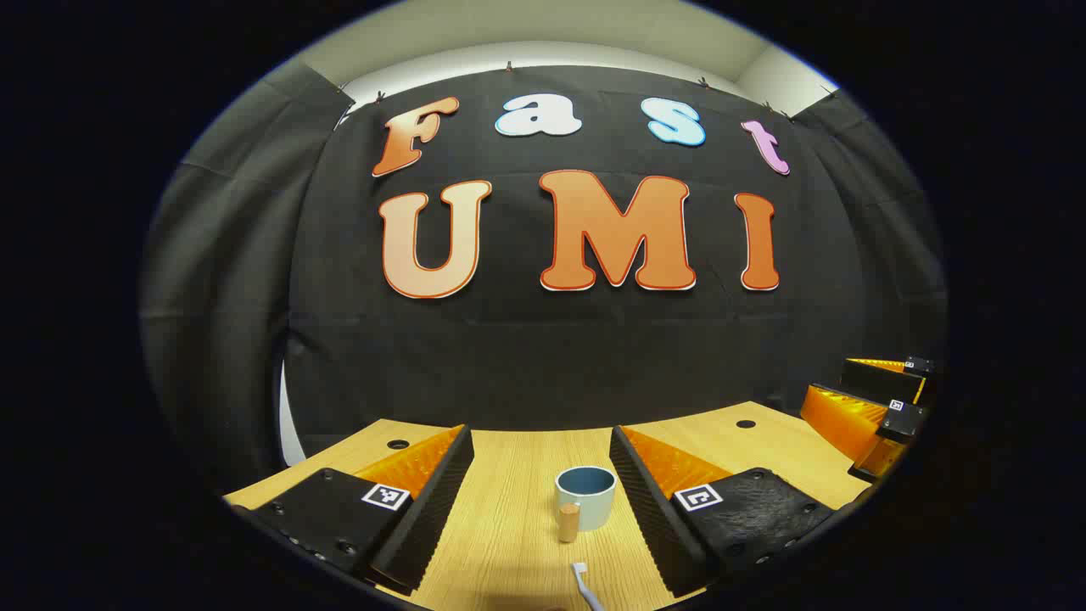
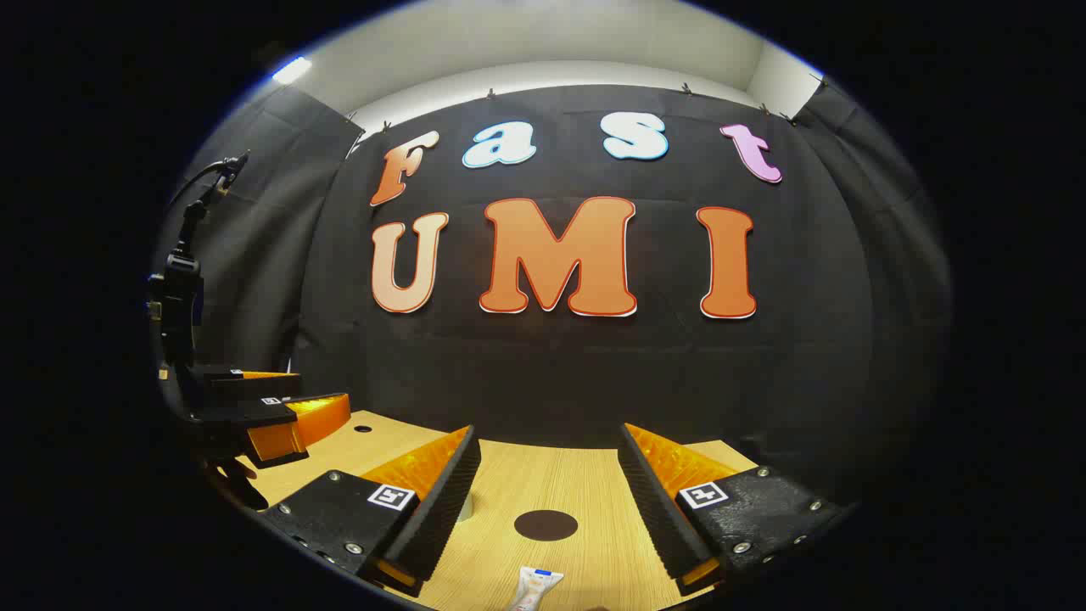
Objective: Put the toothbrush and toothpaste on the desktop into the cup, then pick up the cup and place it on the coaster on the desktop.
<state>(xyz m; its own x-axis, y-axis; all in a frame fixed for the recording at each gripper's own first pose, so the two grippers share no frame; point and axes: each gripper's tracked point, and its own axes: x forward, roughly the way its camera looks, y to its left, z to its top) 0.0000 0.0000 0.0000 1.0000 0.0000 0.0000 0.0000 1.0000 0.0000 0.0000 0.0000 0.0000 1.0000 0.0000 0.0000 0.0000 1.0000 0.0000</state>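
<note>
In the left gripper view a pale cup (image 1: pixel 585 499) with a blue inside and a wooden handle stands upright on the wooden desktop (image 1: pixel 509 509), between the spread fingers of my left gripper (image 1: pixel 540 434). The white head of the toothbrush (image 1: pixel 582 580) lies just nearer than the cup, at the bottom edge. In the right gripper view my right gripper (image 2: pixel 549 431) is open over a dark round coaster (image 2: pixel 545 525). The toothpaste tube (image 2: pixel 534 589) lies nearer, cut off at the bottom. Neither gripper holds anything.
The right gripper (image 1: pixel 882 403) shows at the far right of the left gripper view. The left gripper (image 2: pixel 280 409) and a dark stand (image 2: pixel 178 288) sit at the left of the right gripper view. The booth wall closes the desk's far edge.
</note>
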